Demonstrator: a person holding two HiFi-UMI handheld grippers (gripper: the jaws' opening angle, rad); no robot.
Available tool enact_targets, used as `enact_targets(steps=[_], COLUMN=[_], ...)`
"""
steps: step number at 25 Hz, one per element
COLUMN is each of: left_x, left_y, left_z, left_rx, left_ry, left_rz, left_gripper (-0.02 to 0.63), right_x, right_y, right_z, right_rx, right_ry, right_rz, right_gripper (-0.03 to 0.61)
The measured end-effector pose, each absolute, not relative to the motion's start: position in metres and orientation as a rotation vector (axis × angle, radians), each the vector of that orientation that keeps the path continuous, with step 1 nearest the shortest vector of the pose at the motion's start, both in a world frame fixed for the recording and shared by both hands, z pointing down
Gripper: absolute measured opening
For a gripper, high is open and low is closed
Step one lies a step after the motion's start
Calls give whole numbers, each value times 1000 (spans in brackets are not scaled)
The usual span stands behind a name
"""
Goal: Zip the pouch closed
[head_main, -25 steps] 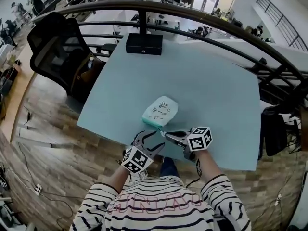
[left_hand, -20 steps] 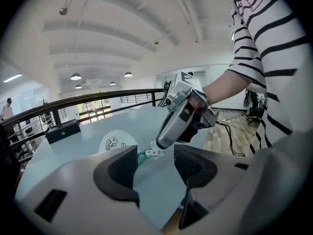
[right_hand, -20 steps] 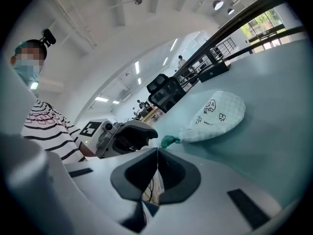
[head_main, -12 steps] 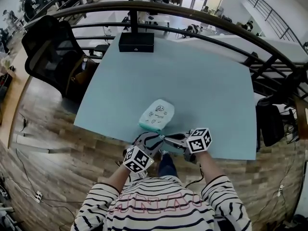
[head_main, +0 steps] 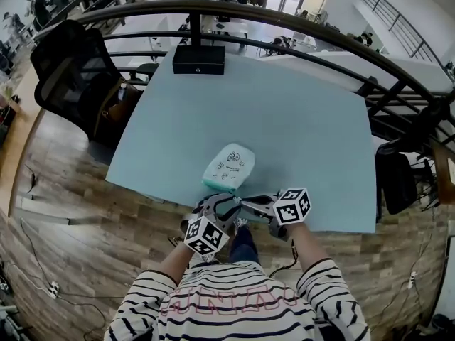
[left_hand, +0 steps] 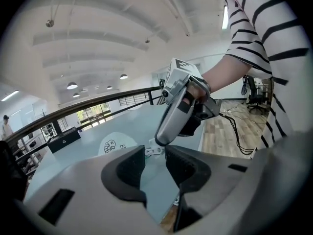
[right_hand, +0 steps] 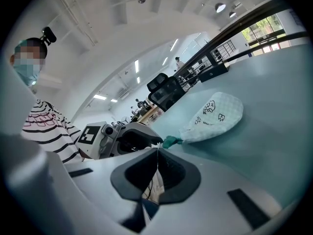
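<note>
A pale checked pouch [head_main: 229, 166] with cartoon prints and a teal near end lies close to the front edge of the light blue table [head_main: 306, 133]. My right gripper [head_main: 242, 203] points left at that end and is shut on the small white zipper pull [left_hand: 152, 150]. From below, my left gripper [head_main: 219, 203] has its jaws partly closed, with the tips on the pouch's teal end [right_hand: 171, 141], right beside the pull. In the right gripper view the pouch [right_hand: 215, 114] stretches away from both tips. The left jaw hides most of the pouch [left_hand: 111, 144] in the left gripper view.
A black box [head_main: 198, 60] sits at the table's far edge, under a dark curved railing [head_main: 284, 20]. A black office chair [head_main: 71, 69] stands at the left over wooden floor. The table's front edge [head_main: 170, 195] runs just under the grippers.
The pouch and both grippers have come a little toward the table's front edge. The left jaws, wide open a second ago, have closed in around the pouch's near end.
</note>
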State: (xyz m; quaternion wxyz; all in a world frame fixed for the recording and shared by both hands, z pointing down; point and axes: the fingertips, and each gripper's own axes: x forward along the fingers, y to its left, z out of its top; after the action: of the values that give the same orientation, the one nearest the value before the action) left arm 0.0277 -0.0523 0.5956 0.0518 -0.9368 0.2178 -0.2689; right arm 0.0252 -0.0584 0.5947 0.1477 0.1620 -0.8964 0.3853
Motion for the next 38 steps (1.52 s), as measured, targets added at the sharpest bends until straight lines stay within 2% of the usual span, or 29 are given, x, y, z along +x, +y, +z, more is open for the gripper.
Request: enact_targets(steps=[8,12,25,30,38], left_x=[23,21,6,4,5], left_y=[-57,-55,-73,-73,-69], left_z=[589,583,594,592,599], left_rx=[-2936,-2953,-3036,-3048,-3111], left_ry=[726,757,878,879,899], left_rz=[-730,-686,-659,-647,-710], left_gripper=[119,68,64,40,29], right_x=[29,32,20,20,24], right_y=[-62,-64,-68,-68,-66], right_z=[592,591,592,592,599], right_rx=[455,466,441,456,469], right_ry=[-2585,-2581,-2571,-2563,-2472], right_rz=[1088,1069,1052,1041,847], right_gripper=[29,29,29,29,29])
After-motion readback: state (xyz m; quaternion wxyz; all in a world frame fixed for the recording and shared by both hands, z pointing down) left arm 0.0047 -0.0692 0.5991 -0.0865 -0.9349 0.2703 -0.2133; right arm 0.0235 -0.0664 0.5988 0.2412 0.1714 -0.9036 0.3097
